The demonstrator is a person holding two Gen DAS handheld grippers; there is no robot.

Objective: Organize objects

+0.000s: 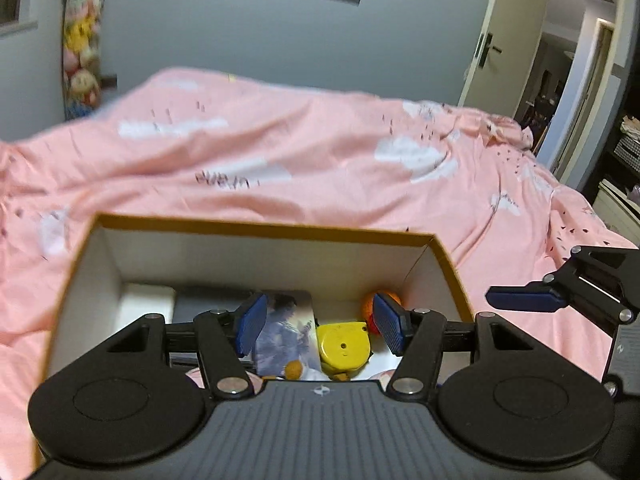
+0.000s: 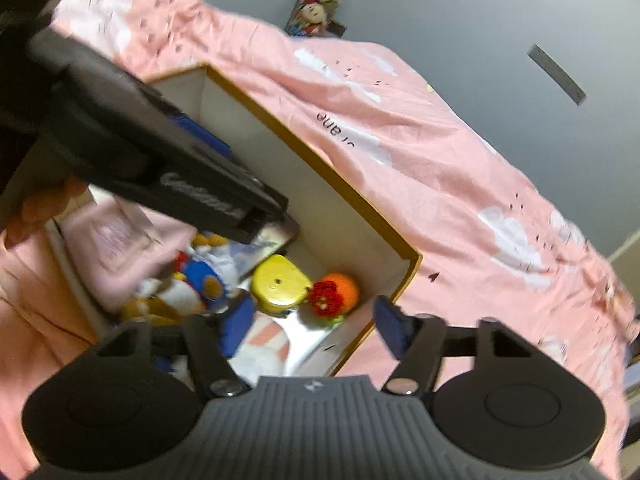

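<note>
Box [image 1: 260, 256] on pink bed [image 1: 320, 152] contains yellow toy [image 1: 343, 346], orange ball [image 2: 340, 288], photo card [image 1: 286, 332]. Left claw [image 1: 318, 326] and right claw [image 2: 312, 330] both spread wide, holding nothing.

Pink-quilted bed [image 1: 304, 152], grey wall [image 1: 248, 28]

Black claw [image 1: 320, 326], blue ribbed pads [image 1: 251, 322]

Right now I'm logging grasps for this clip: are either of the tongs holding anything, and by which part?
Nothing is held. The left tongs hang open over the box, clamping nothing; the right tongs are open too, empty.
</note>
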